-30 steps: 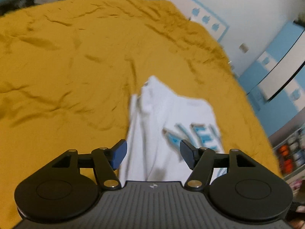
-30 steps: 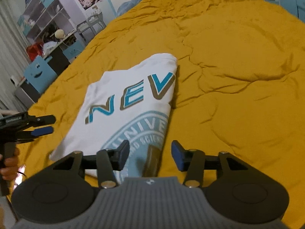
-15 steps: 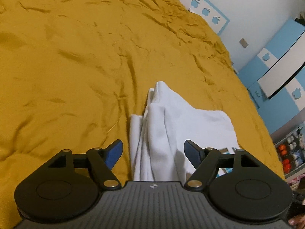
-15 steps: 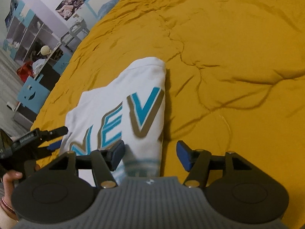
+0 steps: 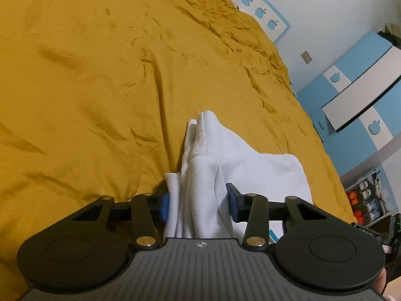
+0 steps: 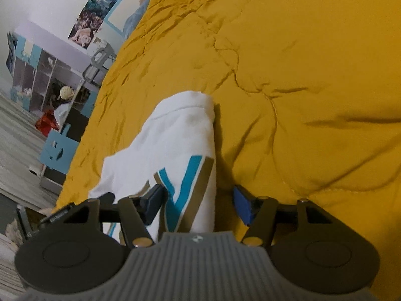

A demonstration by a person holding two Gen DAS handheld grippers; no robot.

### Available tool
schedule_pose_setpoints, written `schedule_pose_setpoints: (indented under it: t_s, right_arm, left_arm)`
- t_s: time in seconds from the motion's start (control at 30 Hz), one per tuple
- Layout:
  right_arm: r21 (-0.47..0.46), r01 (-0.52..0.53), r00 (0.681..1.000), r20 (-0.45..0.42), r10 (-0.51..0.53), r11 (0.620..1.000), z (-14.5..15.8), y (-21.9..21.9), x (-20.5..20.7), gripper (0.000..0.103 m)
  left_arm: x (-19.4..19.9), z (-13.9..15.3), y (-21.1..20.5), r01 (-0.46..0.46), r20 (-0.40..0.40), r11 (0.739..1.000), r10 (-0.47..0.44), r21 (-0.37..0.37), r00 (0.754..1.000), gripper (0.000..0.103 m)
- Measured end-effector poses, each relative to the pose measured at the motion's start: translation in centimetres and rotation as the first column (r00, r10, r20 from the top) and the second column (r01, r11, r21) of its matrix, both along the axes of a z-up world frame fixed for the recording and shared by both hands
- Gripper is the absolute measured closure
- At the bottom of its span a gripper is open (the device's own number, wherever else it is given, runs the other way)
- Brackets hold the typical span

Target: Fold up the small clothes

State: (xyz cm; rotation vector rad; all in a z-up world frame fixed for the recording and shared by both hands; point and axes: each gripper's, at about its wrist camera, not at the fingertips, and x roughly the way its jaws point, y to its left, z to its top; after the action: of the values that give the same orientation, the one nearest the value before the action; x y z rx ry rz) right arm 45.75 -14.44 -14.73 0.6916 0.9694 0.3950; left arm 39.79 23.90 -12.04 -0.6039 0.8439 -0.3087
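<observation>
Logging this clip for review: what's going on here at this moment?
A person is folding a white T-shirt on a yellow bedspread, with tongs in each hand. The left tongs straddle a bunched edge of the shirt, fabric between the fingers. The right tongs sit open around the opposite printed edge. Neither has clearly clamped yet.

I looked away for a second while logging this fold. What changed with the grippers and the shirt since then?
Both grippers came down and forward onto the white T-shirt. The left gripper now straddles its bunched edge; the right gripper straddles the folded edge, jaws open. The yellow bedspread is unchanged.
</observation>
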Motion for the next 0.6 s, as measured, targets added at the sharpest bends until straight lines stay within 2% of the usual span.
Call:
schedule_pose_setpoints:
  t_s: [0.03,0.1,0.2,0.3,0.4,0.5,0.6]
  right_arm:
    - [0.014,0.010,1.000,-0.006,-0.010,1.000,-0.1,-0.1,0.3,0.054]
    - [0.035,0.025,1.000,-0.012,-0.024,0.999,-0.1,-0.1,0.7,0.076]
    - [0.004,0.009,1.000,0.015,-0.009,1.000,1.0,0.7,0.6,0.086]
    - [-0.021,0.004,0.998,0.070,-0.002,1.000,2.9,1.1,-0.1,0.092]
    - [-0.035,0.000,0.992,0.128,0.005,0.999,5.4,1.4,-1.3,0.093]
    - [-0.042,-0.004,0.980,0.197,0.012,0.999,8.3,1.4,-3.1,0.094]
    - [-0.039,-0.004,0.966,0.258,0.014,0.999,11.3,1.1,-5.5,0.094]
  left_arm:
    - [0.0,0.1,-0.1,-0.006,-0.002,1.000,0.006,-0.005,1.000,0.061]
    - [-0.5,0.7,-0.2,-0.020,0.007,1.000,0.020,0.006,1.000,0.070]
    - [-1.4,2.3,-1.1,-0.037,0.040,0.997,0.034,0.073,0.999,0.077]
    - [-2.8,4.5,-2.3,-0.043,0.104,0.991,0.030,0.127,0.994,0.079]
    - [-4.6,6.9,-3.2,-0.078,0.162,0.984,0.052,0.162,0.985,0.080]
    - [-7.6,9.9,-4.2,-0.112,0.250,0.974,0.061,0.196,0.966,0.080]
    - [-11.2,13.0,-4.7,-0.158,0.327,0.970,0.092,0.182,0.941,0.081]
